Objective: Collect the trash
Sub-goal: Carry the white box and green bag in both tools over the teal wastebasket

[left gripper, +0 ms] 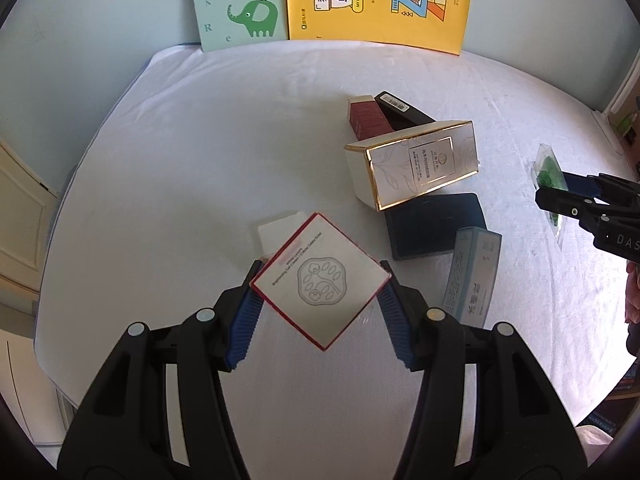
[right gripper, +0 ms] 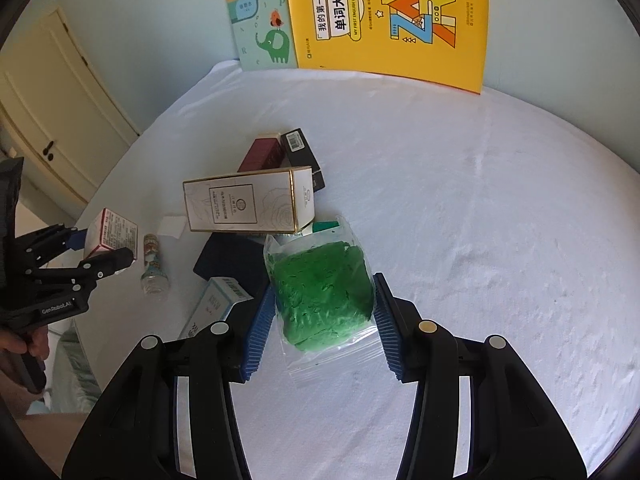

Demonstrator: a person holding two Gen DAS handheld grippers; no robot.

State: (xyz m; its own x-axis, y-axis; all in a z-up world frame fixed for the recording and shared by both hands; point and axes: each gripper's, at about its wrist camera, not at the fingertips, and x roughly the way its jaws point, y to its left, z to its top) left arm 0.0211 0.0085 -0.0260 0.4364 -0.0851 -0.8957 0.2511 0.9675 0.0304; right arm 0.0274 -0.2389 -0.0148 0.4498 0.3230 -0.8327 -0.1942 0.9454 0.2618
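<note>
My left gripper (left gripper: 320,276) is shut on a white box with red edges (left gripper: 322,280), held by two corners and lifted off the white sheet (left gripper: 200,160). In the right wrist view the same left gripper (right gripper: 100,248) grips that red-edged box (right gripper: 114,232) at the far left. My right gripper (right gripper: 323,286) is shut on a clear zip bag of green bits (right gripper: 324,292), also raised above the sheet. From the left wrist view, the right gripper (left gripper: 554,194) enters at the right edge with the green bag (left gripper: 546,170) between its fingers.
A pile lies mid-sheet: a gold-trimmed white box (left gripper: 416,164), a dark red box (left gripper: 366,118), a black box (left gripper: 400,110), a dark blue flat case (left gripper: 436,224) and a pale blue box (left gripper: 472,276). A small bottle (right gripper: 154,264) and white card (left gripper: 276,232) lie nearby. Books (left gripper: 380,0) lean against the back wall.
</note>
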